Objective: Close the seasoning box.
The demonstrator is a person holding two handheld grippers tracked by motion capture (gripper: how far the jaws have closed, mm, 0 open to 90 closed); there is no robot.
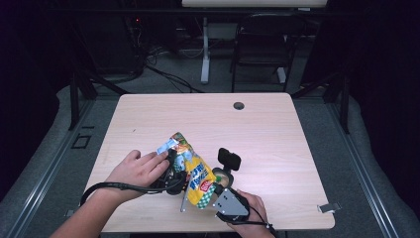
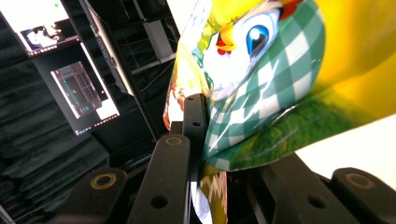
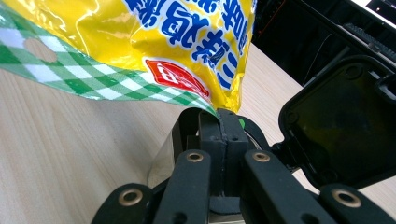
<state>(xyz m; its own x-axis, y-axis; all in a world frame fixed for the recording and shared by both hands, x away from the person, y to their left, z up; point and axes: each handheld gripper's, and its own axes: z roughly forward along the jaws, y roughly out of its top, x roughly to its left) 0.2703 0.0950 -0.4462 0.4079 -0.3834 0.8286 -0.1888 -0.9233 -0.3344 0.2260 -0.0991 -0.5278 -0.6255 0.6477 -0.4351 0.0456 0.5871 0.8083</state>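
Item: glossy yellow-and-green foil snack bag [image 1: 194, 171], held above the table's [image 1: 277, 129] near edge. Long axis runs 11 to 5 o'clock. Left gripper [image 1: 173, 171] clamps its upper end; right gripper [image 1: 223, 191], jaws pressed together, pinches the lower corner.

Snack bag near the table's front edge, between my two grippers

I see the snack bag [image 1: 194, 171] over the table [image 1: 277, 148], left gripper [image 1: 173, 176] on its left, right gripper [image 1: 225, 196] at its front-right corner; a black lidded container [image 1: 229, 161] sits just right.
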